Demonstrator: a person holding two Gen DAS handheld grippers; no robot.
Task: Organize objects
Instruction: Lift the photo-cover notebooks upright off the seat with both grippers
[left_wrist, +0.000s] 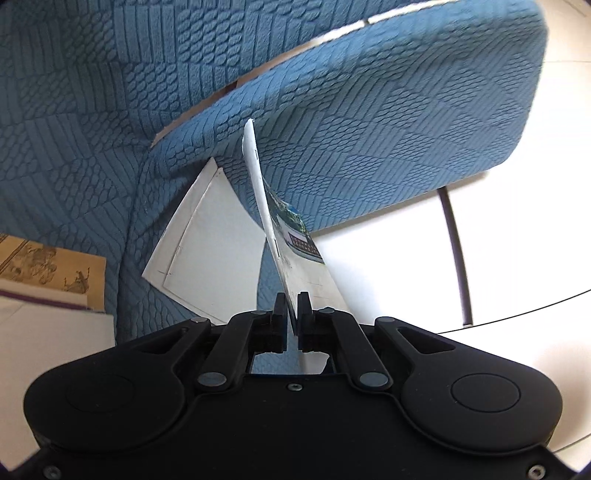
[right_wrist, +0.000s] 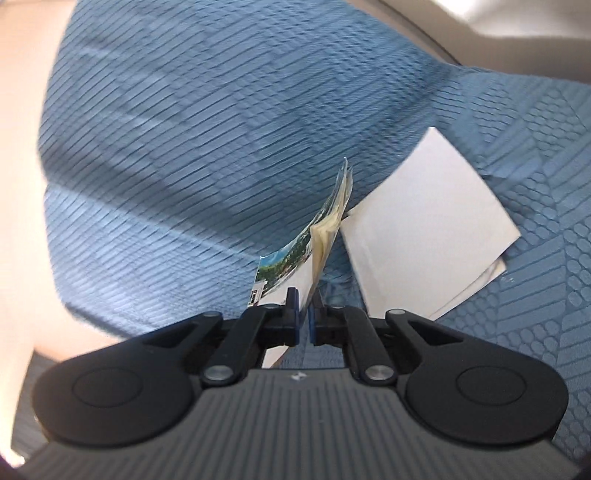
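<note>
Left wrist view: the left black tongs (left_wrist: 293, 300) at lower centre, pressed together on the bottom edge of a thin white card with a printed scenery picture (left_wrist: 271, 221), which stands on edge and runs up toward mid-frame.
Backdrop: a blue quilted fabric cover (left_wrist: 110, 110) fills the upper left and centre; a rounded cushion in the same blue fabric (left_wrist: 388, 122) arches over the upper right.
Loose papers: a fan of plain white sheets (left_wrist: 207, 251) lies on the blue fabric just left of the held card, partly tucked under the cushion's edge.
Left edge: a tan booklet with ink drawings (left_wrist: 55, 269) sits on a pale stack with a purple stripe (left_wrist: 44, 317).
Right side: bright white floor (left_wrist: 517, 258) crossed by a dark thin rod (left_wrist: 456, 254).
Right wrist view: the right black tongs (right_wrist: 303, 303) at lower centre, pinching a small bunch of cards, a scenery picture card and yellowish leaves (right_wrist: 325, 229), that rises on edge toward mid-frame; the fabric behind is blurred.
Task items: white folded paper sheets (right_wrist: 424, 221) lie flat on the blue fabric (right_wrist: 221, 129) at centre right, just beside the held bunch.
</note>
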